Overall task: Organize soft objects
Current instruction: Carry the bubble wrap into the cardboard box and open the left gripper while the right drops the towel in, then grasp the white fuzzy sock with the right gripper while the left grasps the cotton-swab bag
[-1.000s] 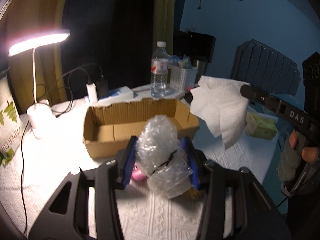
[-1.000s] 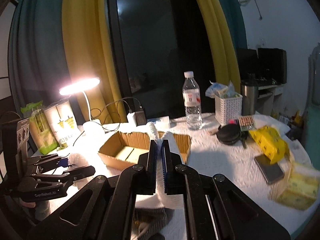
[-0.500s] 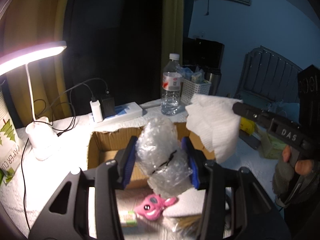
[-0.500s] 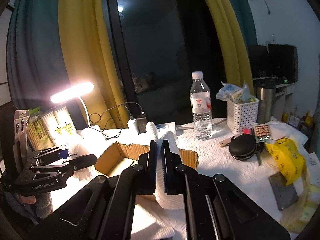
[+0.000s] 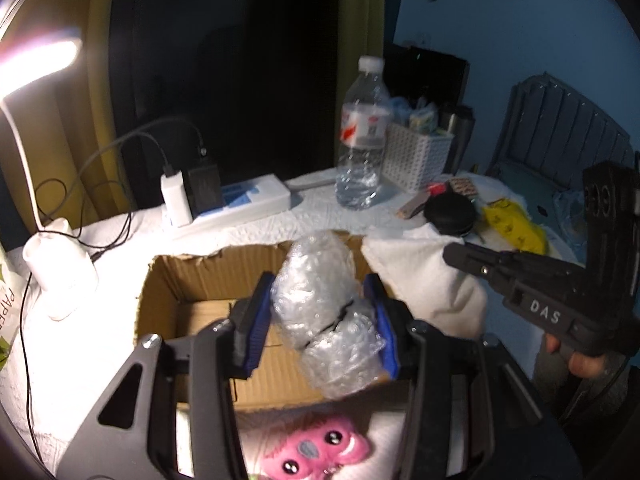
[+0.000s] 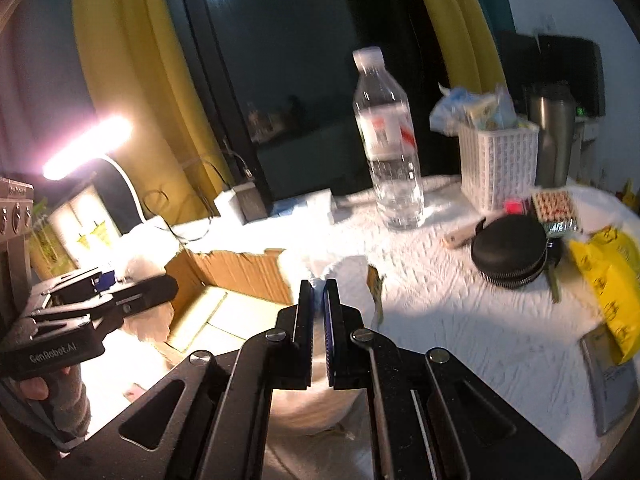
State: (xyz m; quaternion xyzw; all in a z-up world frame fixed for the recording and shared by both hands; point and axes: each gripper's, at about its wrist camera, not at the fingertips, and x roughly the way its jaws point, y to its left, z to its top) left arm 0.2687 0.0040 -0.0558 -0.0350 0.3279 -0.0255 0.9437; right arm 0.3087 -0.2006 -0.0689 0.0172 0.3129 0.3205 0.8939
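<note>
Left claw (image 5: pixel 320 320) clamped on a bubble-wrap wad (image 5: pixel 326 316) above the cardboard box (image 5: pixel 176 280), right claw (image 6: pixel 318 320) pinching a white paper towel (image 6: pixel 348 280) over its right end: possible collision or snagging on the torn rim, box floor mostly hidden.
</note>
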